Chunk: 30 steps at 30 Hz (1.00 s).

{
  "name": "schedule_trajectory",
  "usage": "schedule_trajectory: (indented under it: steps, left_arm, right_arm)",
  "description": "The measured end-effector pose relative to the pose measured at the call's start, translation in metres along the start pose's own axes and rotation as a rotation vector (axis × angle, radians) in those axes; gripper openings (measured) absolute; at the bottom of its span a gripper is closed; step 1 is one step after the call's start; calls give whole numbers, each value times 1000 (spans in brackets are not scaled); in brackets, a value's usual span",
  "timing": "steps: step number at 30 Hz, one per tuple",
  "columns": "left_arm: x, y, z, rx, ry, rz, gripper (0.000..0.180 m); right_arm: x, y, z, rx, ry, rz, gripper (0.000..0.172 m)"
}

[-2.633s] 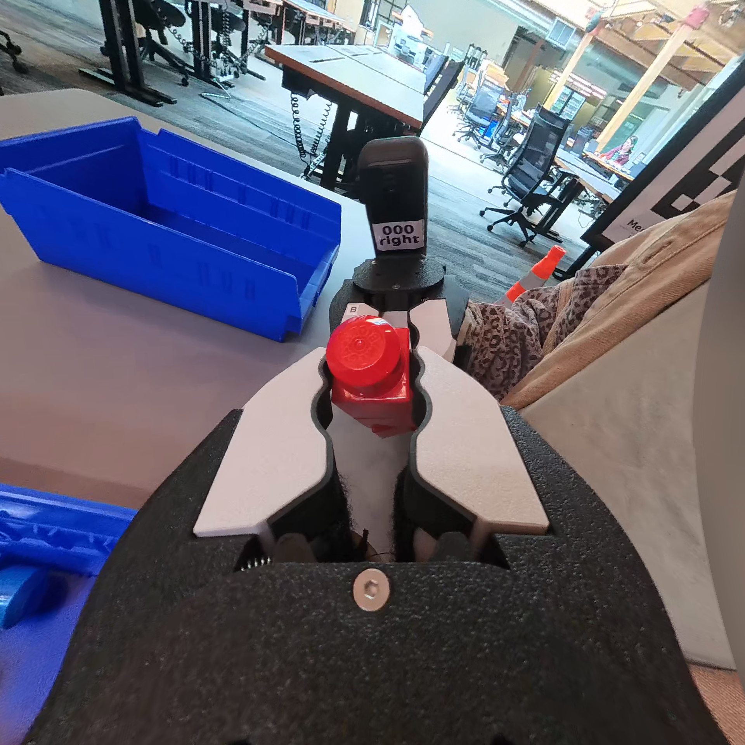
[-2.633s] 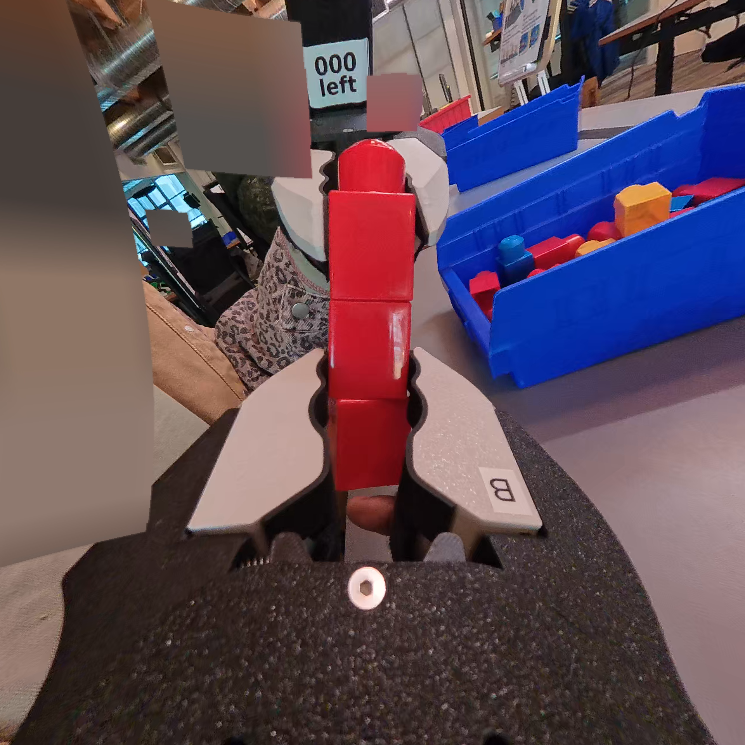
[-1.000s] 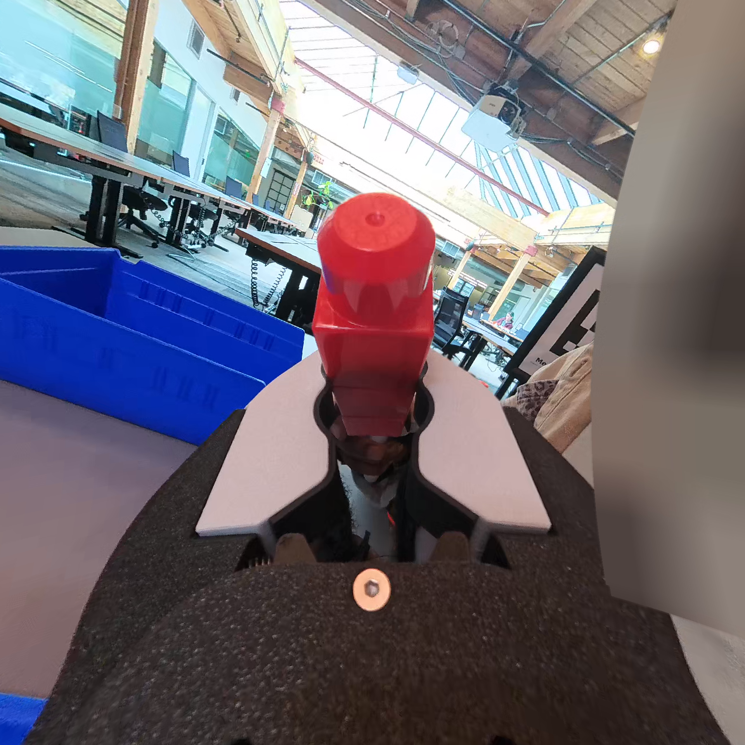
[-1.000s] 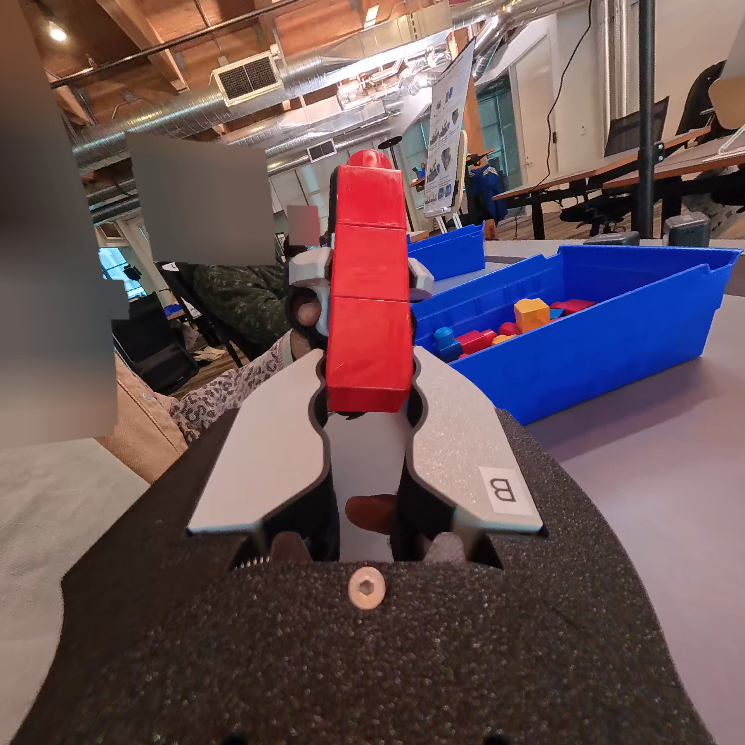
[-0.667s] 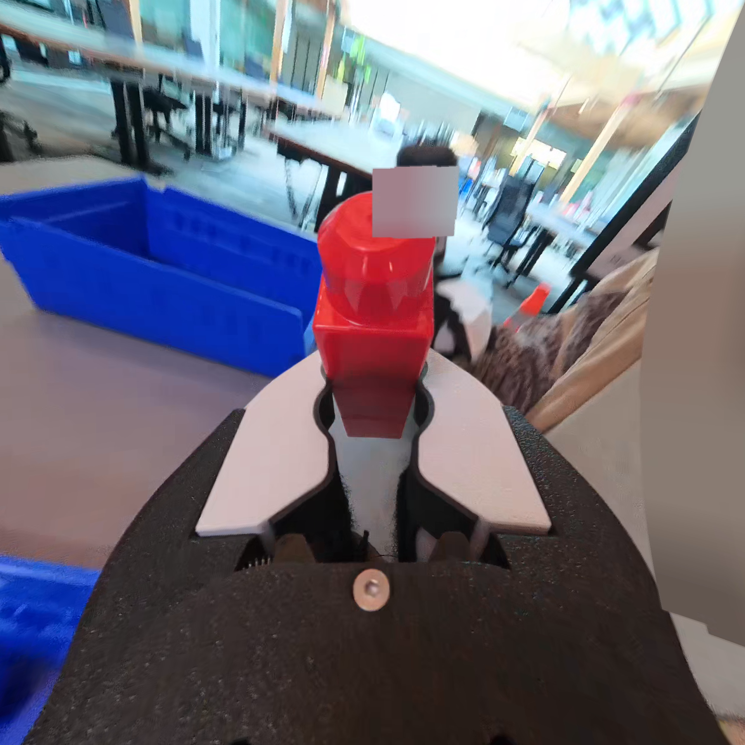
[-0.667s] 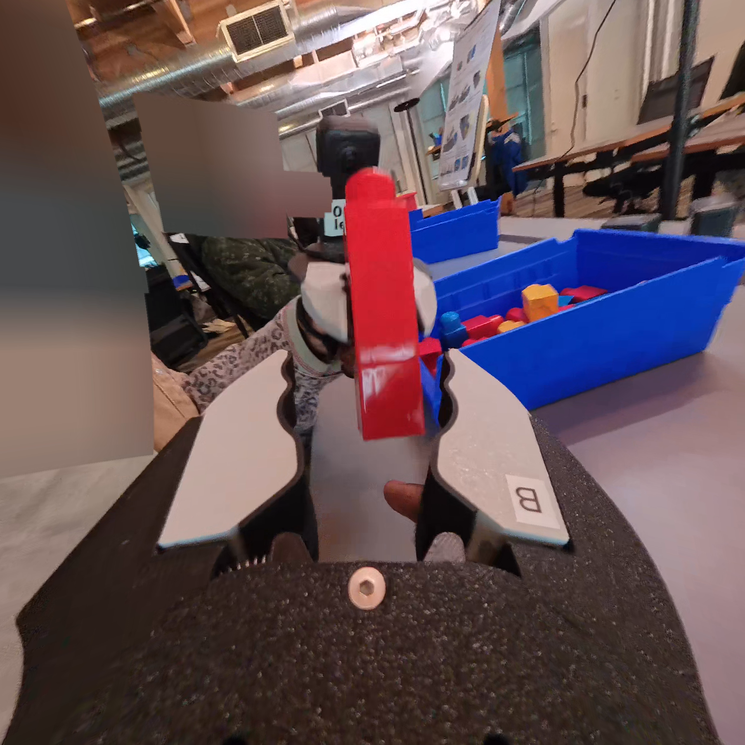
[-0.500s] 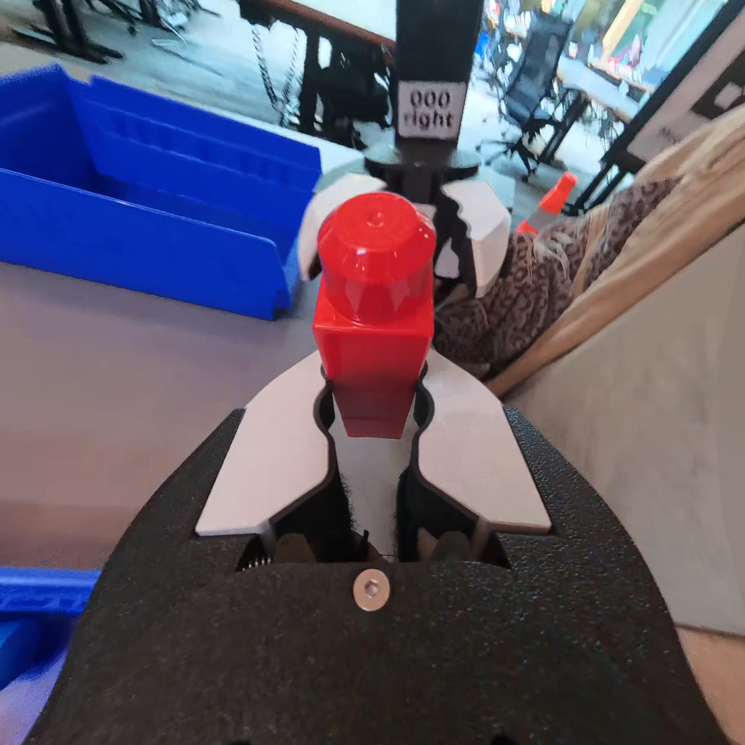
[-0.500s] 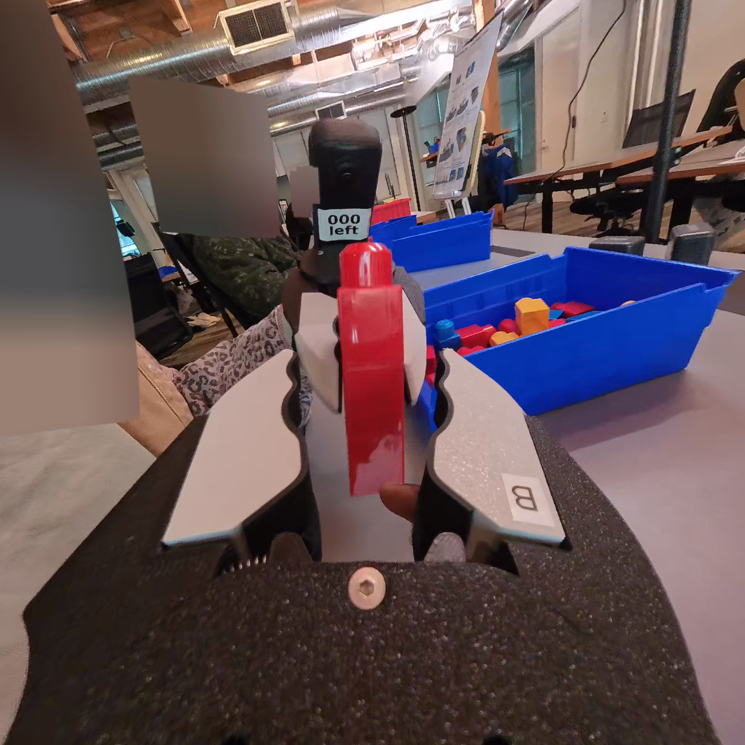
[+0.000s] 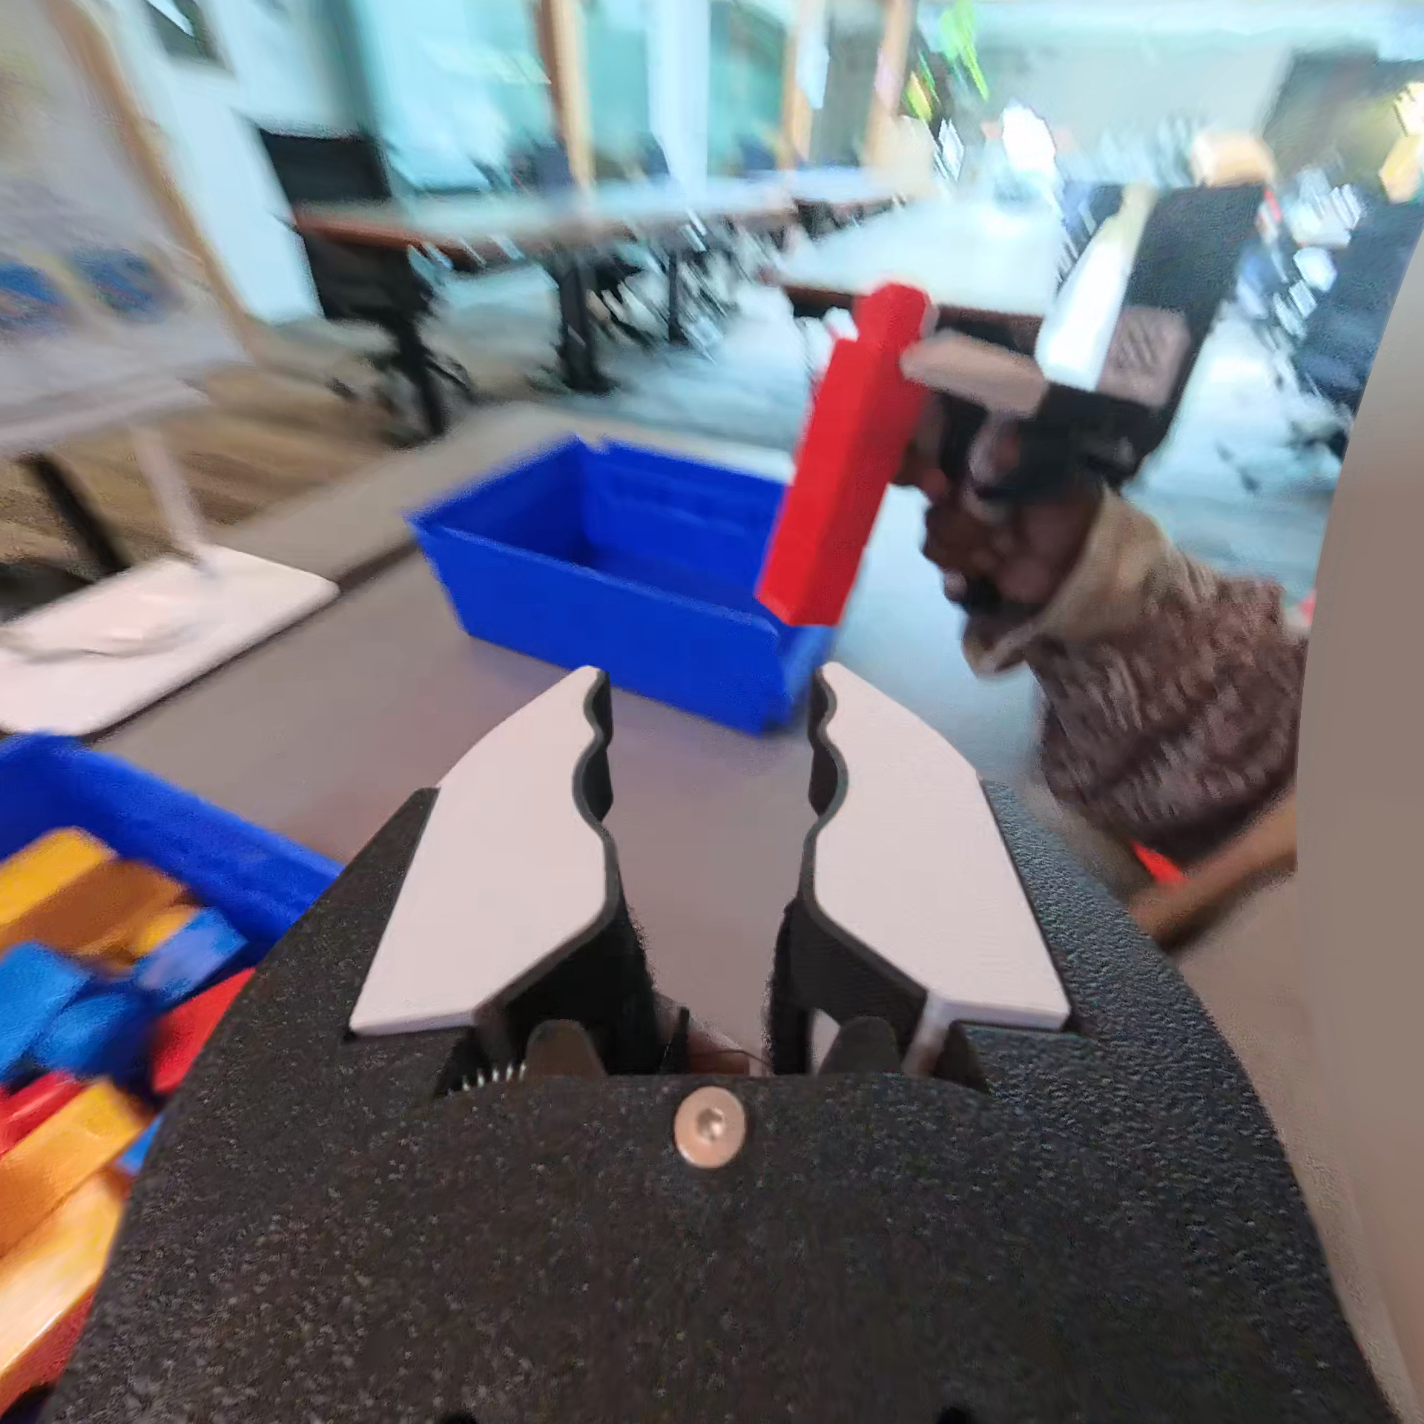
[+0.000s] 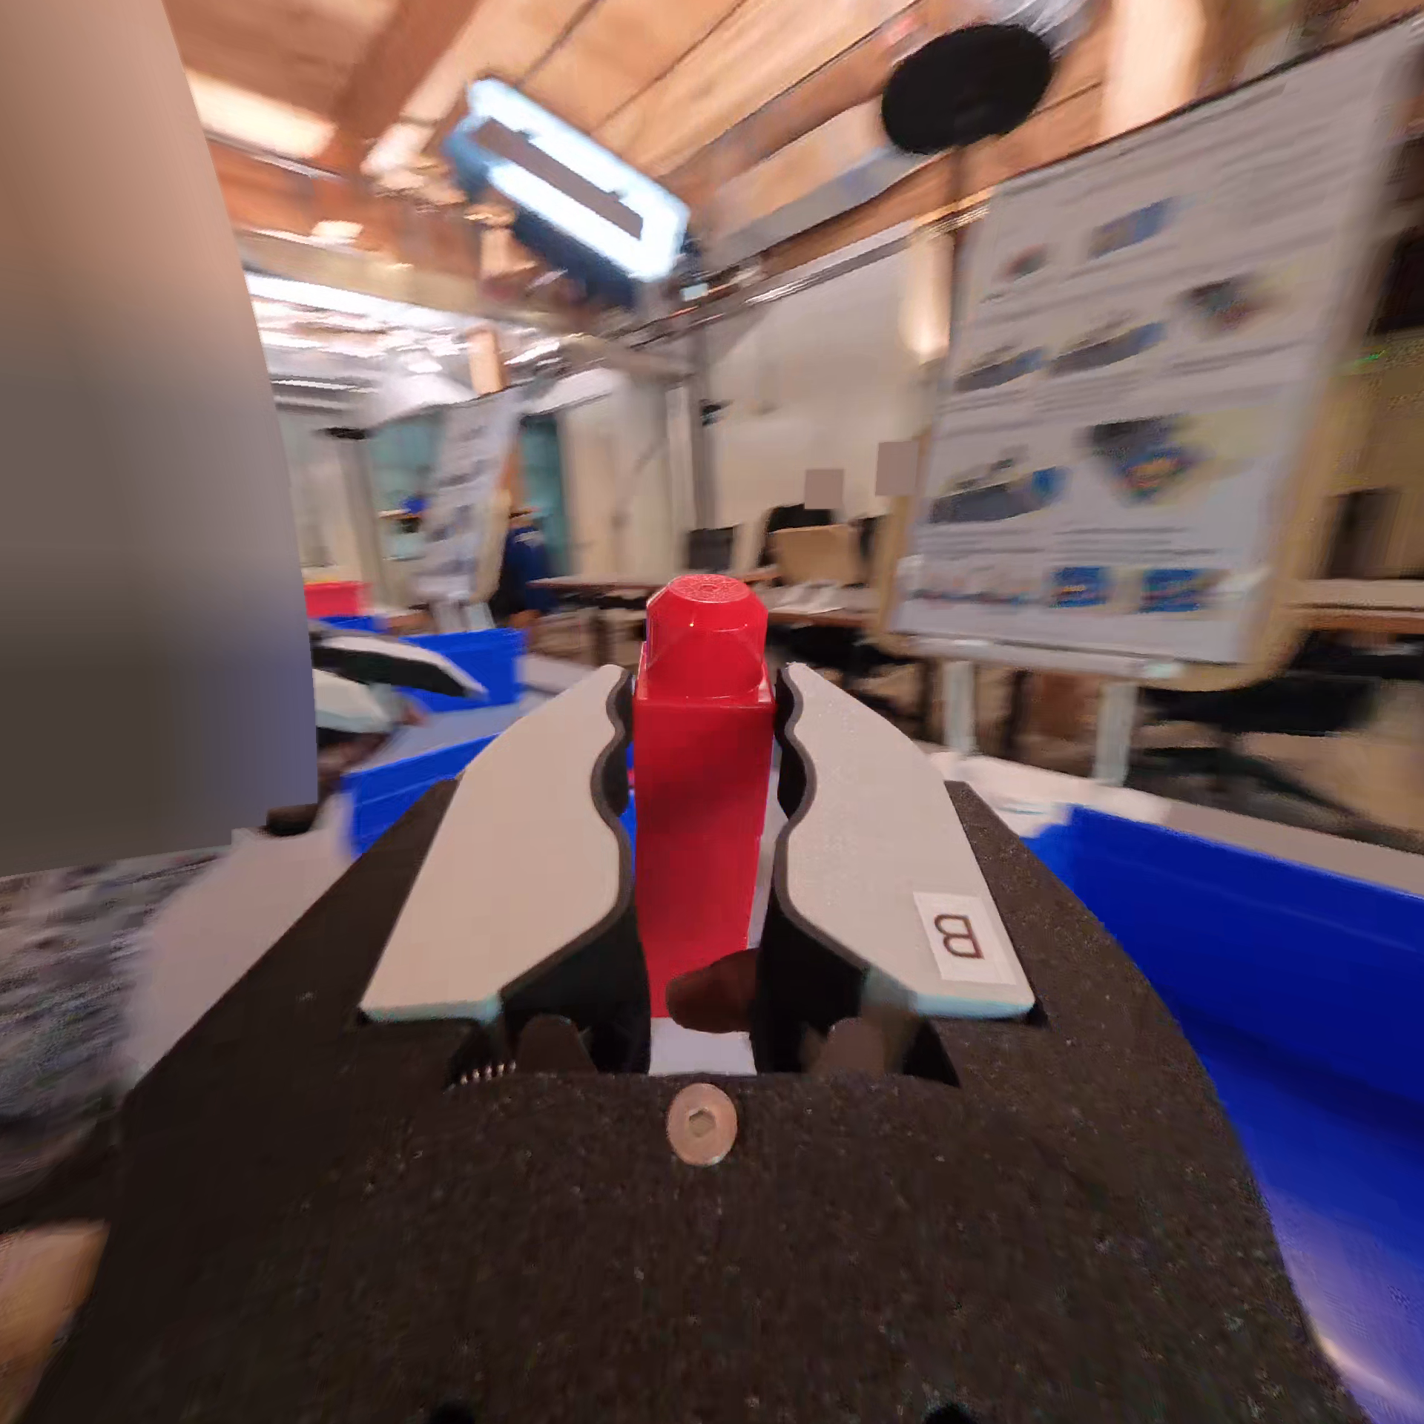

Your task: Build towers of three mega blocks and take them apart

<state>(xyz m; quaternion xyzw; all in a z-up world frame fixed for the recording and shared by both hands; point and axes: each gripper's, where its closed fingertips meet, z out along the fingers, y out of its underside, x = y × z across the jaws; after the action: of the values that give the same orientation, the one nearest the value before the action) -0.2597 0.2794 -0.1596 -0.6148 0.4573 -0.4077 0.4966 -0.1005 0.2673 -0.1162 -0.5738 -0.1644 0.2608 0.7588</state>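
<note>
A tower of red mega blocks (image 10: pixel 701 770) sits lengthwise between my right gripper's (image 10: pixel 701 693) fingers, stud end forward, and both pads press its sides. In the left wrist view the same red tower (image 9: pixel 840 462) hangs tilted from the right gripper (image 9: pixel 963 377), above the near corner of an empty blue bin (image 9: pixel 616 586). My left gripper (image 9: pixel 709 693) is open and empty over the grey table (image 9: pixel 347 740), well short of the tower. Both views are blurred by motion.
A blue bin with yellow, blue and red blocks (image 9: pixel 77 963) lies at the lower left of the left wrist view. A blue bin wall (image 10: pixel 1233 925) is at the right of the right wrist view. A person's patterned sleeve (image 9: pixel 1156 693) is at the right.
My left gripper opened, let go of the red tower and swung away from it. My right gripper, open half a second ago, shut on the tower and now carries it alone.
</note>
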Motion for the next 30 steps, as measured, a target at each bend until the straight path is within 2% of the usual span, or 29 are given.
schedule_trajectory:
  steps: [2, 4, 8, 12, 17, 26, 30]
  left_arm:
    - [-24, -26, -25, 165, -142, -31, 49]
    - [-46, -42, -53, 288, -271, -46, 48]
    - [-74, -46, -93, 330, -420, -73, 46]
    - [-79, -47, -107, 339, -452, -67, 46]
    - [-79, -44, -106, 313, -450, -55, 46]
    - [-80, -37, -102, 249, -464, -26, 45]
    - [-81, -34, -102, 218, -479, -9, 46]
  right_arm:
    - [34, -3, -13, 27, 180, -83, 35]
    - [59, 11, -19, 2, 305, -117, 36]
    - [82, 52, -19, -80, 412, -119, 35]
    - [94, 82, -18, -138, 478, -137, 35]
    - [105, 113, -21, -224, 544, -147, 35]
    - [106, 123, -21, -255, 554, -121, 35]
    - [106, 113, -23, -215, 562, -139, 40]
